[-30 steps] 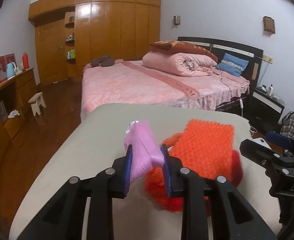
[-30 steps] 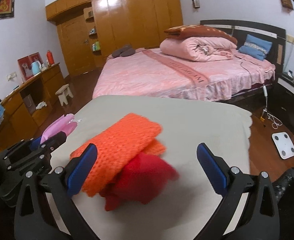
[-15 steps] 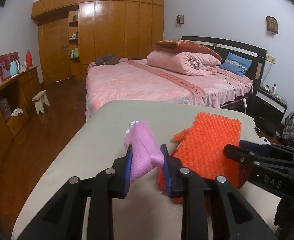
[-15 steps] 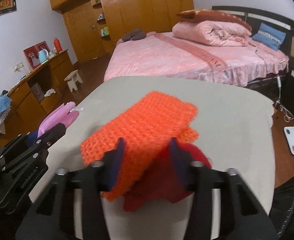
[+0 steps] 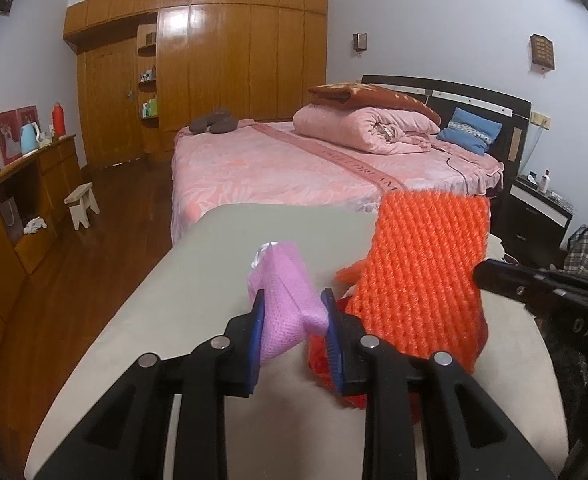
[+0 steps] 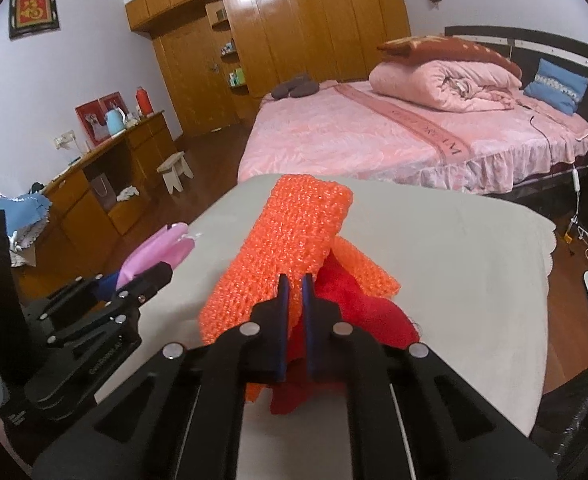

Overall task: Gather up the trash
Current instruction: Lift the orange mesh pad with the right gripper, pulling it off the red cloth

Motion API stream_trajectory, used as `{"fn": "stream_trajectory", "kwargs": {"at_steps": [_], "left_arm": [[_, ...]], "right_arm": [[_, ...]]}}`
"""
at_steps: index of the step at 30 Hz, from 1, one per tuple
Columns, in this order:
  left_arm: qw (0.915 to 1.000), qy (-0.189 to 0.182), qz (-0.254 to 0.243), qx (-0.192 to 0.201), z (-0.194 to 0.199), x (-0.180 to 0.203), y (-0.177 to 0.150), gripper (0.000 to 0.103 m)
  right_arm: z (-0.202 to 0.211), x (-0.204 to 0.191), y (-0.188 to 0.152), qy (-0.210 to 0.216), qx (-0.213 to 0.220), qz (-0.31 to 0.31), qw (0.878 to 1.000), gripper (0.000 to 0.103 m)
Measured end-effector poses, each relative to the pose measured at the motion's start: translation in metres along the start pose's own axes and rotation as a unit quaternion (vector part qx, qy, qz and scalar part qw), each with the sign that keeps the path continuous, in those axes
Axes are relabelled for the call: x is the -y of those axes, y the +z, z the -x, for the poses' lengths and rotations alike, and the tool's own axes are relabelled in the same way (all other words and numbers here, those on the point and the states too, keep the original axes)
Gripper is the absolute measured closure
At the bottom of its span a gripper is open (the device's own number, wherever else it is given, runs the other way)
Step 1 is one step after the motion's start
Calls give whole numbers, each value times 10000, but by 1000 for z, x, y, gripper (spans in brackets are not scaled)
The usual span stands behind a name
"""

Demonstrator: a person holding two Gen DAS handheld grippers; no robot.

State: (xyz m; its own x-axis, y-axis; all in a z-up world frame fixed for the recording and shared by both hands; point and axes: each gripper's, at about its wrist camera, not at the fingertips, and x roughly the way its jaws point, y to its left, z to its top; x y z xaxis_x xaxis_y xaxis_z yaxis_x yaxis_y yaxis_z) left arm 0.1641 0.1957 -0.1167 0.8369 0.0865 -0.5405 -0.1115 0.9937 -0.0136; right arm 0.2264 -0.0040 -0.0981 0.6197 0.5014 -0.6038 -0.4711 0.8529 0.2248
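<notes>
Left gripper (image 5: 294,320) clamps the pink cloth (image 5: 284,296) over the beige table (image 6: 433,240). Right gripper (image 6: 295,304) pinches the orange knit cloth (image 6: 290,248), lifted at the table's centre, above the red cloth (image 6: 357,308).

The pink knitted piece (image 5: 284,300) is folded, with a bit of white at its far tip, and it stands lifted above the grey surface. At 3 o'clock from it, the orange knitted piece (image 6: 294,248) is raised and tilted, its far end higher. The red cloth (image 6: 357,308) hangs crumpled under it, at 5 o'clock.
</notes>
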Motion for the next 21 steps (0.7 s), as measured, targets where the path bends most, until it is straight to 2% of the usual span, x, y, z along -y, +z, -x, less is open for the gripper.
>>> {"fn": "stream_trajectory", "kwargs": {"at_steps": [11, 21], "left_arm": [[9996, -206, -150, 74, 25, 29, 0, 76], [9981, -514, -324, 37, 35, 69, -3, 76]], "right_arm": [[42, 20, -3, -106, 168, -120, 9997, 101], [72, 49, -16, -395, 209, -275, 9986, 103]]}}
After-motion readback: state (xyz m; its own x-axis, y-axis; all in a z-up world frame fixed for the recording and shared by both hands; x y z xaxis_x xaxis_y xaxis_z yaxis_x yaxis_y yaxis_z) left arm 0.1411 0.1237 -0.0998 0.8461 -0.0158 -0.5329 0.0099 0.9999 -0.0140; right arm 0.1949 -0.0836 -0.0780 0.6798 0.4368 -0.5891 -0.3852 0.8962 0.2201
